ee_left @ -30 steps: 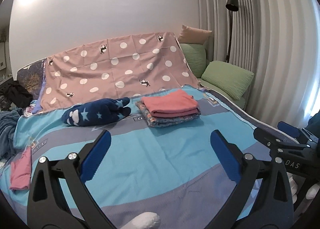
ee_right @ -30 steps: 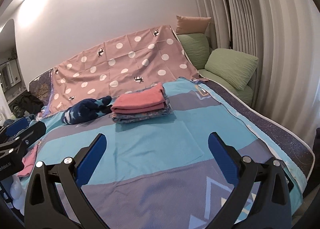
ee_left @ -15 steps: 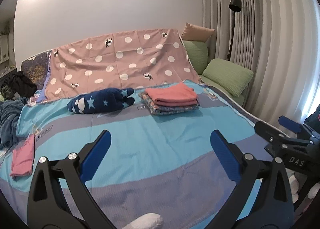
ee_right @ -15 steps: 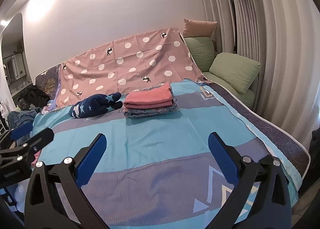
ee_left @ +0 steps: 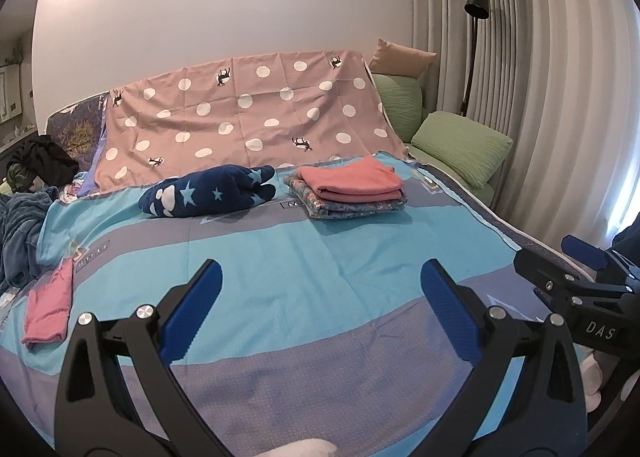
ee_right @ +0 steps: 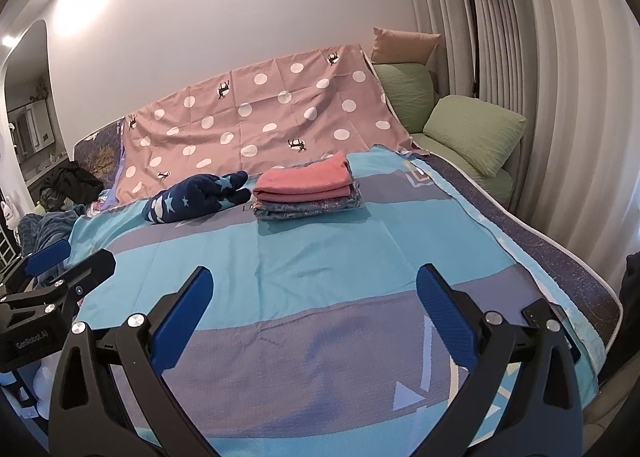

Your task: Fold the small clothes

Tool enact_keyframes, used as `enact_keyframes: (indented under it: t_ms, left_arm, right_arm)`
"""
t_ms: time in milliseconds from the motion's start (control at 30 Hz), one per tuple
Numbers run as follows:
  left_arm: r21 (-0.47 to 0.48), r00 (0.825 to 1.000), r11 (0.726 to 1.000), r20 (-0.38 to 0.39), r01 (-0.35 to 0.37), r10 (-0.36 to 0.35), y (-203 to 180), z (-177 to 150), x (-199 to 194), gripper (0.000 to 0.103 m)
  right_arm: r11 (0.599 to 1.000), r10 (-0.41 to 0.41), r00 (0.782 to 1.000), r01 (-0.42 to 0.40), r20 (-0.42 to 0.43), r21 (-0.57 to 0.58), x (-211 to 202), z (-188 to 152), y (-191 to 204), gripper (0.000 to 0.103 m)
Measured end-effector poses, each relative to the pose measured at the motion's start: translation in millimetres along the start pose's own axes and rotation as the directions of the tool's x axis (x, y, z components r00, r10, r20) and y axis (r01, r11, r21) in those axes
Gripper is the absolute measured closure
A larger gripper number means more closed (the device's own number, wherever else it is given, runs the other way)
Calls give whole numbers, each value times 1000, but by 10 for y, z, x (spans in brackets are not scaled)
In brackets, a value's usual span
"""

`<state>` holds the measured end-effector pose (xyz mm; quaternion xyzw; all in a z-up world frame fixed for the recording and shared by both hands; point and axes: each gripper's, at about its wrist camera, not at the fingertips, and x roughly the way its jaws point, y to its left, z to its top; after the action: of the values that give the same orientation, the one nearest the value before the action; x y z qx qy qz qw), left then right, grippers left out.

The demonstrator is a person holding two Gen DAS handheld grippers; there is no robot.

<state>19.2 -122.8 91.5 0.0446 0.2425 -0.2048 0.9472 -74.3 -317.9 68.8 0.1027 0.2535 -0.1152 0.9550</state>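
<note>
A folded pink garment (ee_left: 352, 179) lies on top of a folded blue patterned one (ee_left: 348, 206) at the far middle of the bed; the stack also shows in the right wrist view (ee_right: 304, 181). A dark blue star-print garment (ee_left: 208, 197) lies bunched to its left and shows in the right wrist view too (ee_right: 196, 197). A small pink cloth (ee_left: 50, 303) lies at the bed's left edge. My left gripper (ee_left: 320, 313) is open and empty above the near blue bedspread (ee_left: 280, 257). My right gripper (ee_right: 316, 313) is open and empty beside it.
A pink polka-dot sheet (ee_left: 248, 117) hangs over the headboard. Green pillows (ee_left: 460, 145) and a black floor lamp (ee_left: 474, 37) stand at the right by the curtains. Dark clothes (ee_left: 40, 165) pile at the far left. A black phone (ee_right: 552, 321) lies at the bed's right edge.
Both grippers have pulled back from the bed and risen, so the folded stack looks farther away. Both stay open and empty.
</note>
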Motion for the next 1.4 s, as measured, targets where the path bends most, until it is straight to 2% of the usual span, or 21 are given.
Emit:
enact_keyframes:
  t_ms: [733, 1400]
  left_arm:
    - [18, 1000, 1000, -26, -10, 10, -32, -82, 92, 2]
    - [8, 999, 1000, -32, -13, 14, 35, -126, 115, 2]
  right_arm:
    - [1000, 3, 999, -3, -46, -5, 132, -70, 43, 1]
    - [1000, 9, 998, -10, -56, -20, 163, -98, 69, 1]
